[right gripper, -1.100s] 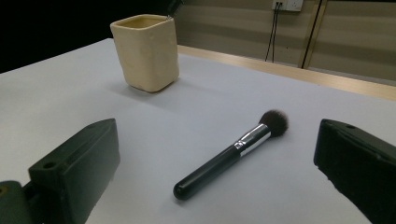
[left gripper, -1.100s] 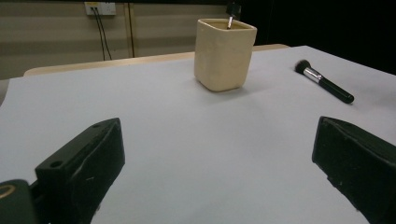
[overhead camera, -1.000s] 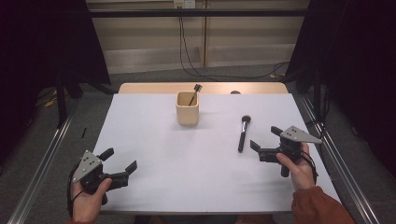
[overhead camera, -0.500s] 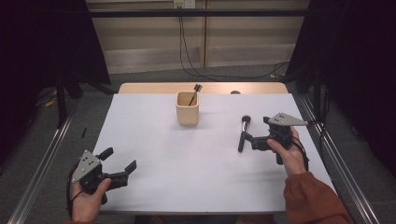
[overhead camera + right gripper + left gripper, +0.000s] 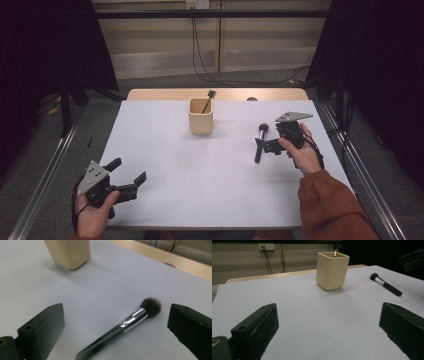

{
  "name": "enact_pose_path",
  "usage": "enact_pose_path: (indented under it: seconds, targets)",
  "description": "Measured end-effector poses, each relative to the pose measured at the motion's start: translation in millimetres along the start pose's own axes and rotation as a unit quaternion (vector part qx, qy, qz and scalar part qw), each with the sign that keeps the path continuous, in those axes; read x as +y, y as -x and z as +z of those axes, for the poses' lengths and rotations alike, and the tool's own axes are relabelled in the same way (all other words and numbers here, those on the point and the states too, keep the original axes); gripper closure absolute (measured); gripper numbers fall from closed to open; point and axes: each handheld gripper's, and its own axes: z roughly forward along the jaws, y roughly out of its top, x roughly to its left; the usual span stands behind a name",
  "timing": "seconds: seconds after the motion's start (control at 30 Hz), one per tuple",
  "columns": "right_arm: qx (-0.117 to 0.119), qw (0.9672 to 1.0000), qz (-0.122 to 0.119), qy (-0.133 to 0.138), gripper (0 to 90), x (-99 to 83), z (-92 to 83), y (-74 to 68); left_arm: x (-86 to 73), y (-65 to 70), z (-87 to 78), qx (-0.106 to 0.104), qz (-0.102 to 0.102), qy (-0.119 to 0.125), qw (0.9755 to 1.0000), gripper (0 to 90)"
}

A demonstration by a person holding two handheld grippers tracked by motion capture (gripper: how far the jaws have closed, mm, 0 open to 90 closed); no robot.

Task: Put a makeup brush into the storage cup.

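A lab-style recording room. A plain table (image 5: 150, 150) under a white sheet fills the middle of the frame, boxed in by black curtains (image 5: 45, 55) at left and right. Metal rails (image 5: 42, 182) run along the grey floor, and cables (image 5: 200, 65) hang from a wall socket (image 5: 196, 4) at top centre.

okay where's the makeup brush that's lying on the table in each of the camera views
High view: the makeup brush lies right of centre, just left of the right gripper.
Left gripper view: upper right, bristles pointing left.
Right gripper view: lower centre, between the open jaws, bristles up and right.
Shared landmark: the beige cup, which stands left of the brush in every view.
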Motion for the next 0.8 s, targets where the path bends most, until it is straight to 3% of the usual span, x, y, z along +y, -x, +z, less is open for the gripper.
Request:
enact_pose_path:
  seconds: [0.07,0.17,0.3,0.37,0.43,0.47,0.57,0.6,0.67,0.7,0.73,0.77,0.8]
  targets:
    - [-0.006,0.9993,0.000,-0.038,2.6,2.6,4.6,4.6,-0.5,-0.6,0.5,-0.006,-0.003,-0.003,1.0000,2.5]
    - [-0.014,0.9985,-0.002,-0.054,2.5,4.4,7.2,7.1,-0.6,-0.8,1.4,0.000,-0.002,-0.003,1.0000,2.5]
    - [-0.002,0.9956,0.012,-0.093,2.8,8.5,13.0,9.5,-0.6,-1.1,1.5,-0.001,-0.002,-0.003,1.0000,2.5]
    - [0.000,0.9925,0.017,-0.121,3.1,10.8,18.2,9.5,-0.5,-1.1,1.4,0.000,-0.002,-0.003,1.0000,2.5]
    - [0.004,0.9913,0.021,-0.130,3.1,11.8,19.2,9.0,-0.5,-1.0,1.4,-0.001,-0.002,-0.002,1.0000,2.5]
    - [0.013,0.9881,0.024,-0.151,3.3,13.9,23.2,8.0,-0.5,-1.1,1.2,-0.002,0.000,-0.003,1.0000,2.5]
    - [0.021,0.9850,0.025,-0.169,3.5,15.6,26.2,7.8,-0.5,-0.6,1.2,-0.003,0.001,-0.003,1.0000,2.5]
    - [0.027,0.9812,0.023,-0.190,4.0,17.2,28.1,8.2,-0.5,-0.3,1.3,-0.004,0.001,-0.003,1.0000,2.5]
    - [0.025,0.9765,0.022,-0.213,4.0,18.6,30.3,8.2,-0.4,0.4,1.5,-0.006,0.005,-0.002,1.0000,2.6]
    - [0.031,0.9719,0.022,-0.232,4.1,19.3,31.6,8.6,-0.3,0.5,1.2,-0.006,0.008,-0.004,0.9999,2.6]
    - [0.031,0.9719,0.022,-0.232,4.1,19.3,31.6,8.6,-0.4,0.4,1.3,-0.006,0.008,-0.004,0.9999,2.6]
    - [0.033,0.9676,0.024,-0.249,4.1,19.9,33.2,10.3,-0.6,0.2,1.9,-0.007,0.005,-0.003,1.0000,2.6]
    - [0.033,0.9676,0.024,-0.249,4.1,19.9,33.2,10.3,-0.5,0.0,1.9,-0.004,0.006,-0.005,1.0000,2.6]
